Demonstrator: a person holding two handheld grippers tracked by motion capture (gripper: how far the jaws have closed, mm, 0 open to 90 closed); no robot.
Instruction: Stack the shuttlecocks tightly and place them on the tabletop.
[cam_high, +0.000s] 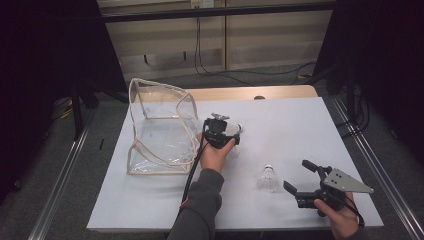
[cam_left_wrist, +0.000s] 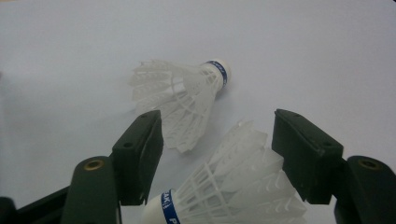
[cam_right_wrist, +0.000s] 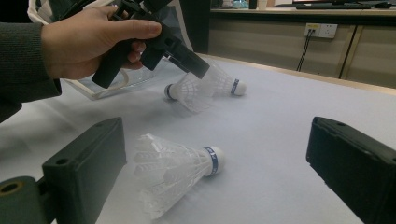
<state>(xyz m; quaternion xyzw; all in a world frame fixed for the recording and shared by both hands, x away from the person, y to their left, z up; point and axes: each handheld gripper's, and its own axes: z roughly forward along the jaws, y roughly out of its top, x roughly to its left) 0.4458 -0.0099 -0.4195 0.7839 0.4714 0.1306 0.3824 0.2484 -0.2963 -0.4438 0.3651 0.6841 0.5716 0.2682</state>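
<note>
White plastic shuttlecocks, three of them, all lying on the table (cam_high: 300, 125). One (cam_left_wrist: 224, 191) sits between the left gripper's (cam_left_wrist: 217, 154) jaws, cork end toward the camera, but the pads aren't pressing it, so it's loose. A second one (cam_left_wrist: 180, 100) lies just past it, nearly touching. The third (cam_right_wrist: 175, 172) lies on its side in front of the right gripper (cam_right_wrist: 219, 177), whose jaws are spread wide with nothing in them. Clear bag (cam_high: 160, 125) with beige trim sits just left of the left gripper, mouth open, and looks empty as far as I can see.
</note>
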